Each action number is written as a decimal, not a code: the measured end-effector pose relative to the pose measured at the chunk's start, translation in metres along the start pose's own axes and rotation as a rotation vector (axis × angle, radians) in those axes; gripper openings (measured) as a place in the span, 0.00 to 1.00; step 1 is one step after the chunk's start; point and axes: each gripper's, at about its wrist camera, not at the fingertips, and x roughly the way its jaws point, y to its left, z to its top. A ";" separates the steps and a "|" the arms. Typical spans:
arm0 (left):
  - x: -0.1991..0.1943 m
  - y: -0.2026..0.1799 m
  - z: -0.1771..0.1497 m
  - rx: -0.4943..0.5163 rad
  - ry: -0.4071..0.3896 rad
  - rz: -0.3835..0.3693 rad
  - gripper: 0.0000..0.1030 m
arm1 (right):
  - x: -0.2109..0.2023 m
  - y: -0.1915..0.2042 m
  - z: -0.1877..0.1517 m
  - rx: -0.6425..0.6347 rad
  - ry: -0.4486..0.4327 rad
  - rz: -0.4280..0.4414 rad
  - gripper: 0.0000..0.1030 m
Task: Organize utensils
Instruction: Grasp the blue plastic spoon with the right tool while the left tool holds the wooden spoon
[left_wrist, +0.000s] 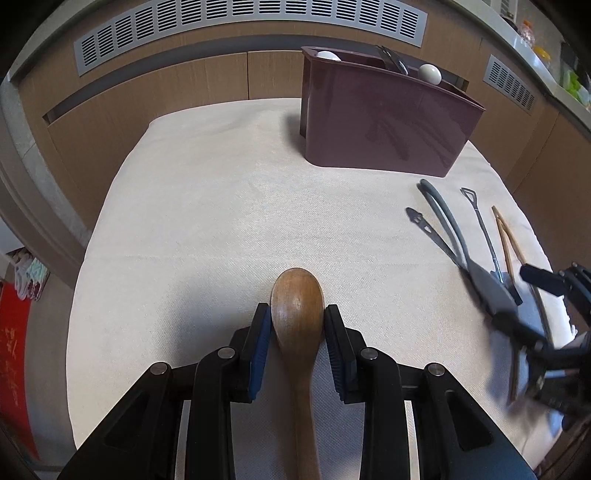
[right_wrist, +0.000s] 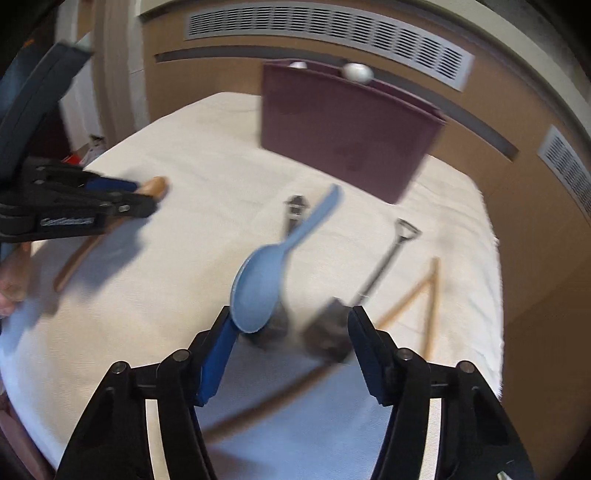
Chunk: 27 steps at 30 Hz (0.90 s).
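Note:
My left gripper (left_wrist: 297, 314) is shut on the bowl of a brown wooden spoon (left_wrist: 298, 306), low over the white cloth; both also show in the right wrist view (right_wrist: 153, 186). My right gripper (right_wrist: 291, 321) is open over a light blue plastic spoon (right_wrist: 258, 295), a dark spatula-like utensil (right_wrist: 328, 328) and a metal utensil (right_wrist: 293, 210) on the cloth. The maroon utensil holder (left_wrist: 384, 122) stands at the back of the table with white-ended utensils (left_wrist: 430, 74) in it. The right wrist view is blurred by motion.
A slim metal shovel-shaped utensil (right_wrist: 391, 251) and a pair of wooden chopsticks (right_wrist: 430, 295) lie to the right on the cloth (left_wrist: 221, 206). Another wooden stick (right_wrist: 273, 402) lies under my right gripper. Wooden panels with vents (left_wrist: 251, 22) stand behind the table.

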 end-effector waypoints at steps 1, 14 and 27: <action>0.000 0.000 0.000 -0.002 0.000 -0.002 0.30 | -0.001 -0.010 -0.004 0.031 0.003 -0.025 0.57; 0.000 0.001 -0.001 -0.010 -0.002 -0.006 0.30 | -0.012 -0.005 -0.003 0.242 -0.106 0.098 0.58; 0.002 0.001 0.005 -0.042 0.018 -0.006 0.30 | -0.031 -0.021 0.014 0.251 -0.148 0.006 0.29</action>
